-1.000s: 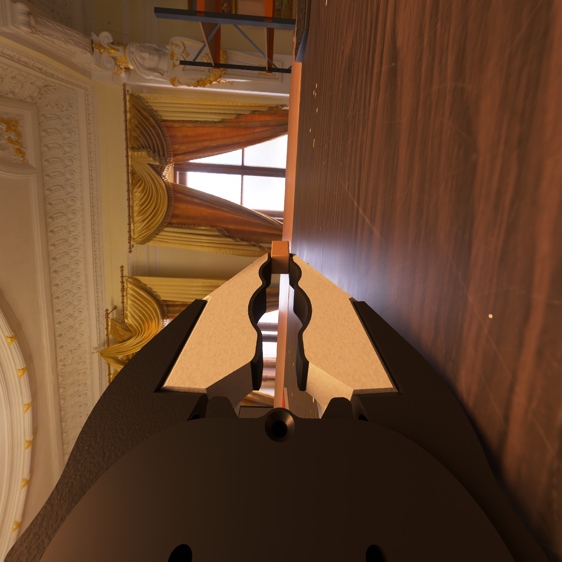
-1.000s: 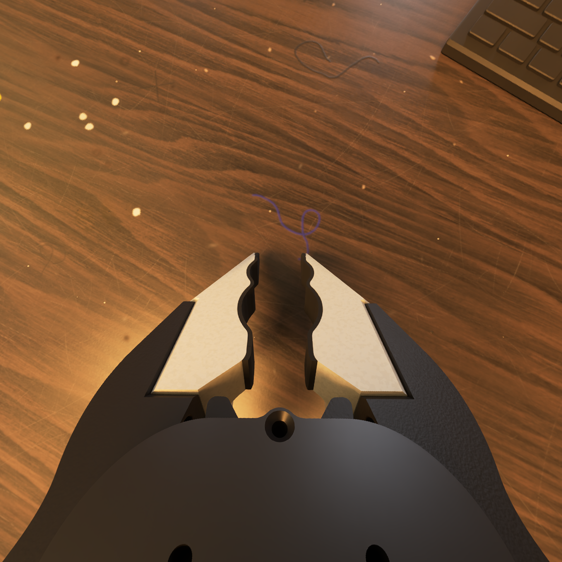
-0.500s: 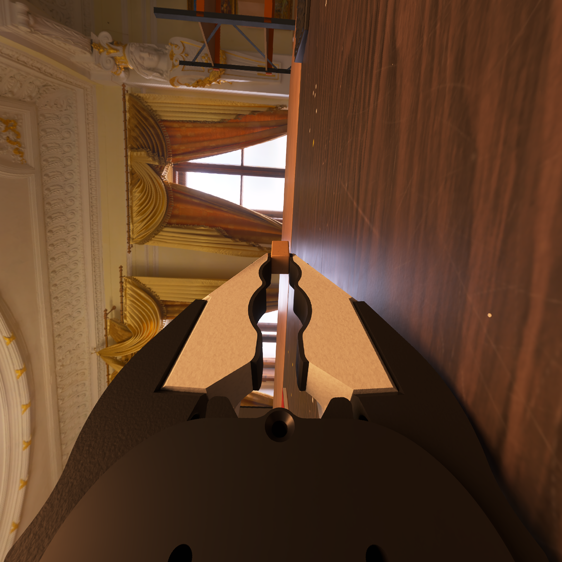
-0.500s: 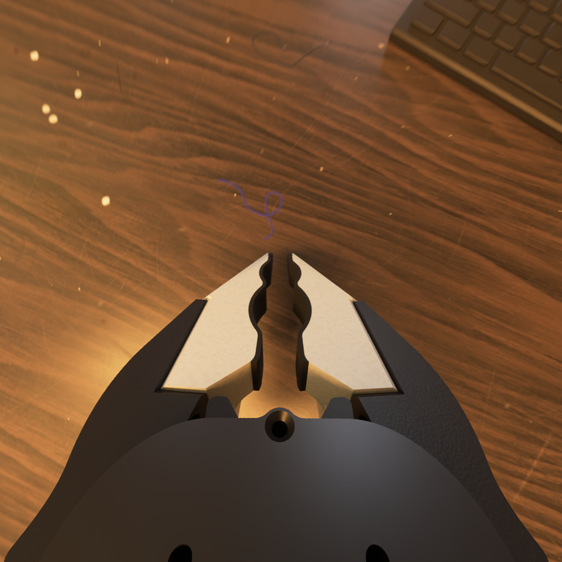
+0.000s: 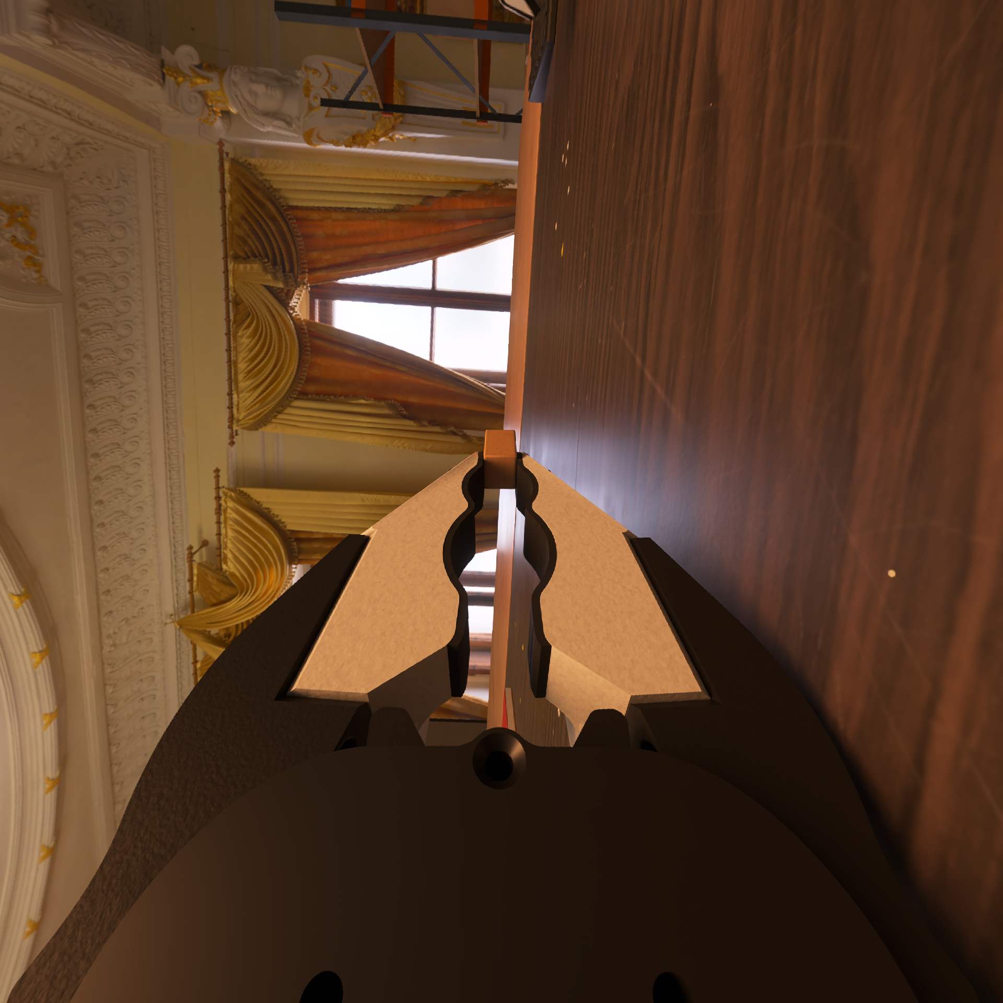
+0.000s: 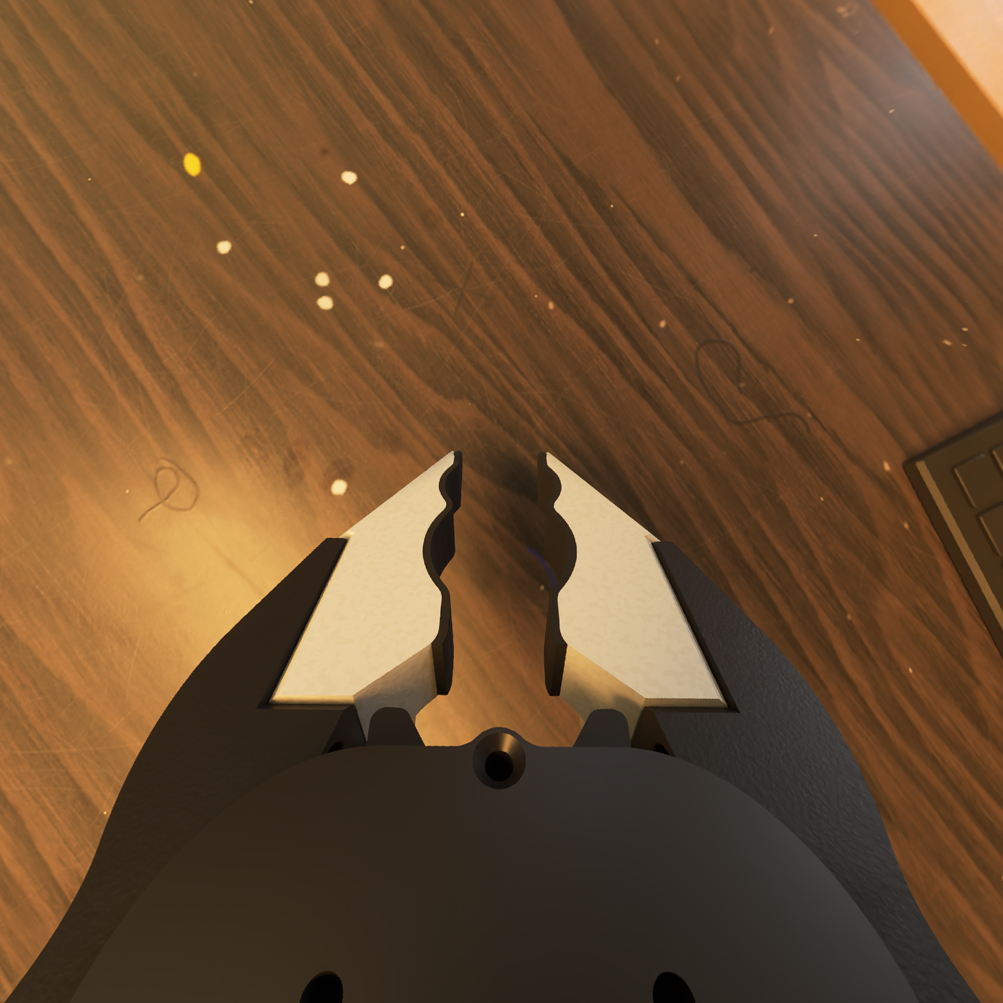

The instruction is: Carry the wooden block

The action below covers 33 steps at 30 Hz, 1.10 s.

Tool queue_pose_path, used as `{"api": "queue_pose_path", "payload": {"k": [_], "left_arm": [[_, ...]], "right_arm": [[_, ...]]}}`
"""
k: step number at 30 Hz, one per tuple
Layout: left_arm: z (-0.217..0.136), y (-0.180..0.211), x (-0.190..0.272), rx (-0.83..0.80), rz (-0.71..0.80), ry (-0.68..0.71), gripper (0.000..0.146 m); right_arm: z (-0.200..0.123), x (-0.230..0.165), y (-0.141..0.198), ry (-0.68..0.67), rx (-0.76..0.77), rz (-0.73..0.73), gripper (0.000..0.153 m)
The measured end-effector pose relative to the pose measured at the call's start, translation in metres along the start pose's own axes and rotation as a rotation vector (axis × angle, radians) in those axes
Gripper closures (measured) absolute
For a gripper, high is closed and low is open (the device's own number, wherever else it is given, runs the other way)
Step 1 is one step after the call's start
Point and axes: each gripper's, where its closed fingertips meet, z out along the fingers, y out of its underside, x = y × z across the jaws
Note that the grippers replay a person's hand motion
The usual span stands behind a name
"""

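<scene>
Two grippers show, one per view, each with a dark pebbled body and pale, cardboard-toned fingers whose inner edges are cut in wavy scallops.

Seen from the left wrist, the left gripper (image 5: pixel 500 461) is rolled on its side, so the table (image 5: pixel 760 380) stands as a wall of dark, streaky wood grain on the right. Its fingers (image 5: pixel 401 570) are clenched on the block (image 5: pixel 500 453) — a small, square-ended piece of light orange-brown wood pinched at the very tips, its flat end poking out just beyond them. The block sits right at the table's edge line; whether it touches the wood I cannot tell. Far off on the left are draped gold and rust curtains (image 5: pixel 353 347) around a bright paned window (image 5: pixel 467 320), ornate white plasterwork (image 5: pixel 108 380) with gilt touches, and a metal-framed shelf (image 5: pixel 412 59) at the top.

Seen from the right wrist, the right gripper (image 6: pixel 499 461) looks down on the tabletop (image 6: pixel 543 190) with its fingers (image 6: pixel 380 586) spread — released, nothing between them but bare wood. The surface is scratched, flecked with pale spots and one yellow one (image 6: pixel 191 164), and marked by two thin looping squiggles (image 6: pixel 172 488), one left and one right. A dark keyboard (image 6: pixel 971 515) with square keys cuts in at the right edge.
</scene>
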Motion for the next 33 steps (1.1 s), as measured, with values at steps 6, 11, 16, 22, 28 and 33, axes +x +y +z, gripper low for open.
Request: {"api": "queue_pose_path", "payload": {"k": [6,11,16,22,28,33], "left_arm": [[0.000,0.001,0.000,-0.003,-0.004,0.002,0.136],[0.000,0.002,0.000,-0.004,-0.009,0.005,0.136],[0.000,0.002,0.000,-0.007,-0.008,0.004,0.136],[0.000,0.003,0.000,-0.007,-0.008,0.004,0.136],[0.000,0.002,0.000,-0.002,-0.009,0.004,0.136],[0.001,0.000,0.001,0.003,-0.011,0.005,0.136]], "right_arm": [[0.024,0.006,0.003,-0.063,-0.138,0.017,0.131],[0.031,0.010,-0.003,-0.060,-0.140,0.005,0.133],[0.040,0.010,-0.012,-0.070,-0.137,0.002,0.131],[0.011,0.030,-0.017,0.015,-0.049,0.033,0.129],[-0.031,0.046,0.015,0.076,-0.015,0.106,0.130],[-0.045,0.033,0.048,0.063,-0.063,0.091,0.130]]}}
